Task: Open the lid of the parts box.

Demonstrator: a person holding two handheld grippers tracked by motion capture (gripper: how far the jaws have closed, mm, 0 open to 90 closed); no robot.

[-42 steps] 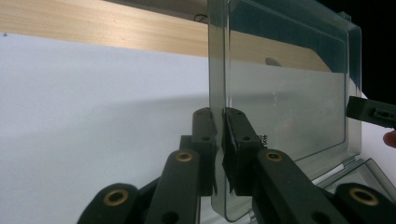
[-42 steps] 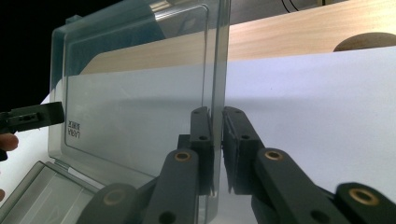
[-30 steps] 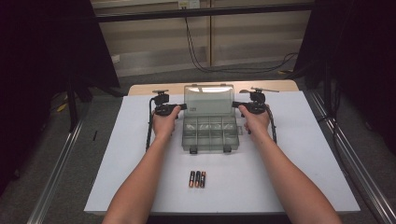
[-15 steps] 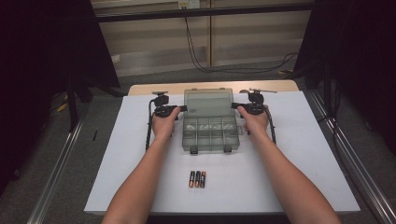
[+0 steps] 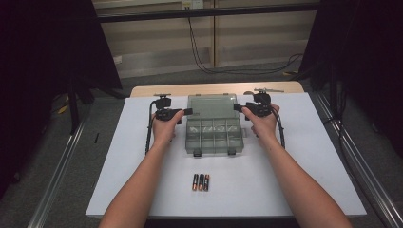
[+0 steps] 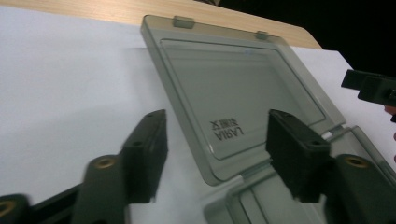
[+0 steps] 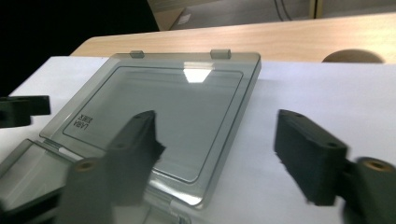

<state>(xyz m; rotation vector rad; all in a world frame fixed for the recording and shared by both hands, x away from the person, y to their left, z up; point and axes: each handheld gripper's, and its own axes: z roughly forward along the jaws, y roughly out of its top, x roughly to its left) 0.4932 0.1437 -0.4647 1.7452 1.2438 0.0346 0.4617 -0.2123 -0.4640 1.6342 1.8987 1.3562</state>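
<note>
A clear grey compartment box (image 5: 215,137) sits mid-table with its lid (image 5: 212,105) laid flat back on the white sheet. My left gripper (image 5: 186,112) hovers at the lid's left edge and my right gripper (image 5: 236,107) at its right edge. Both sets of jaws have just been opening and now stand open. In the left gripper view the lid (image 6: 243,93) lies past the spread jaws of the left gripper (image 6: 217,119), untouched. The right gripper view shows the same lid (image 7: 187,102) beyond the right gripper (image 7: 217,119), whose pads are clear of it.
Three batteries (image 5: 200,182) lie side by side on the white sheet (image 5: 309,156) in front of the box. A wooden table edge (image 5: 218,89) runs behind the lid. Metal rails flank the table on both sides.
The lid stood upright between both grippers, then tipped backward, and now lies flat. Both grippers have let go of it and opened. The hands have hardly shifted.
</note>
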